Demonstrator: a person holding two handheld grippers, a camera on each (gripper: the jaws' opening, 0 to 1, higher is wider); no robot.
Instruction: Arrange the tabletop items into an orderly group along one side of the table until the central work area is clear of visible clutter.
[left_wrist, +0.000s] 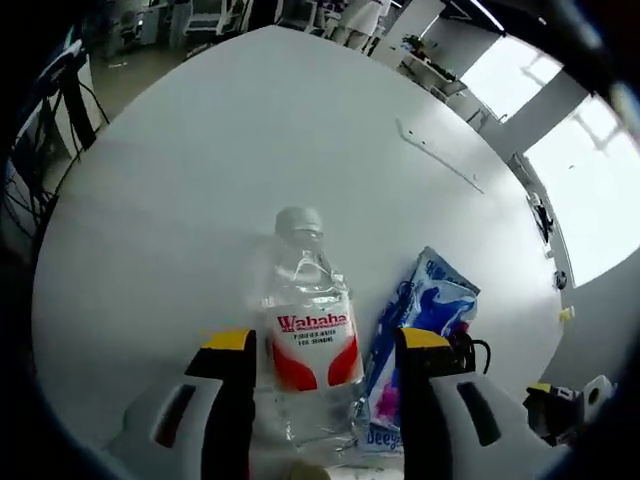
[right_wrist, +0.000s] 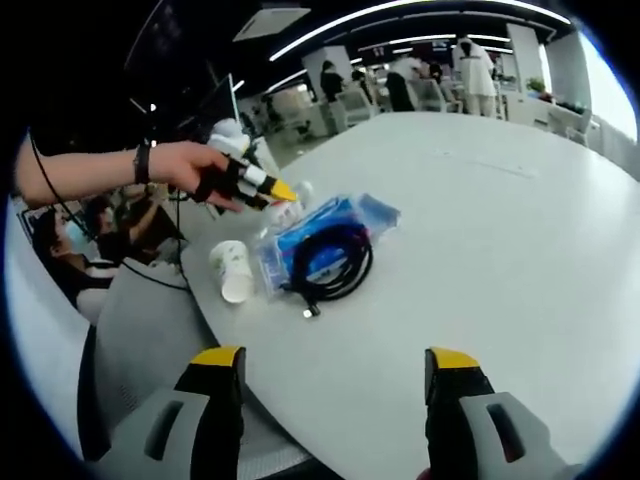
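In the left gripper view, the left claw (left_wrist: 325, 375) stood wide apart, its yellow-tipped jaws rising on either side of a clear plastic water bottle (left_wrist: 308, 345). The bottle carried a red and white "Wahaha" label and stood upright on the white counter (left_wrist: 200, 200), between the jaws. Whether the jaws touched its sides could not be told; they looked to flank it rather than press it. Just beside the bottle, on the right of the view, lay a blue and white plastic packet (left_wrist: 425, 320) printed with pink, partly behind the right jaw. A black cable (left_wrist: 470, 350) showed just past that jaw, against the packet. The far stretch of the counter ran bare toward the windows.

In the right gripper view, the right claw (right_wrist: 330, 375) was spread wide and held nothing, hovering above the counter (right_wrist: 480, 220) near its edge. Farther off, the items sat grouped near the counter's left edge: a coiled black cable (right_wrist: 330, 262) rested on top of the blue packet (right_wrist: 335, 232), and a white paper cup (right_wrist: 232, 270) lay on its side just beside them. A person's hand (right_wrist: 185, 165) held the left claw (right_wrist: 262, 185) at the bottle (right_wrist: 290, 208), close to the packet. People stood and sat in the office behind.
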